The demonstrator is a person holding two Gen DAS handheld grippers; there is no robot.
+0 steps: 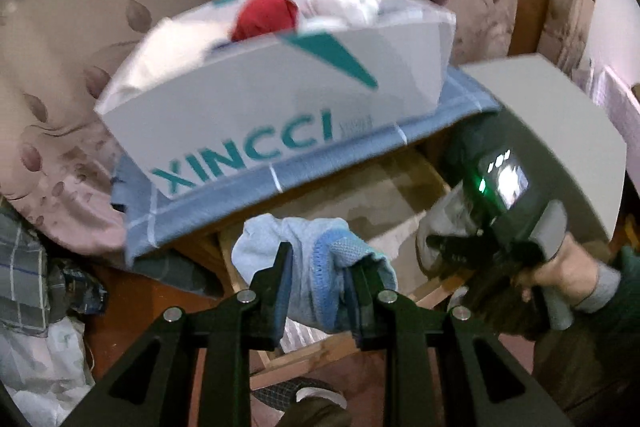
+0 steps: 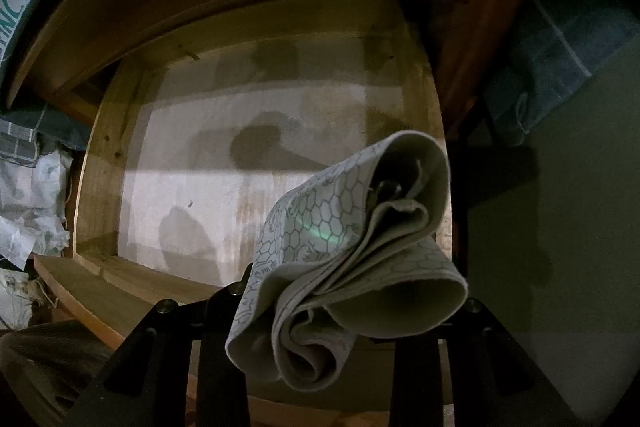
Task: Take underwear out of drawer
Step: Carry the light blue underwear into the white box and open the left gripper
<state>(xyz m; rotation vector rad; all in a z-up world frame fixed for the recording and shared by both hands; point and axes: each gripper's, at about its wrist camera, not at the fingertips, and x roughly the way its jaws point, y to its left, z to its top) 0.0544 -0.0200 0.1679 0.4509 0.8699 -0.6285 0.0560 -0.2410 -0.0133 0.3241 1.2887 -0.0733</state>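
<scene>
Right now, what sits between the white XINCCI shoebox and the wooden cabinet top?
A blue checked cloth lies under the shoebox, seen in the left wrist view.

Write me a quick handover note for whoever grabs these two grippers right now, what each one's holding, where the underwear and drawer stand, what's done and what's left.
Left gripper: shut on a light blue underwear, held clear above the open drawer.
Right gripper: shut on a grey hexagon-print underwear, over the drawer's front right.
Drawer: what shows of the bottom is bare; its near edge is hidden by the grippers.
White shoebox on the cabinet top already holds red and white garments.
Done: both pieces are out.
Left: likely set them down, perhaps by the shoebox; check the hidden near edge.
</scene>
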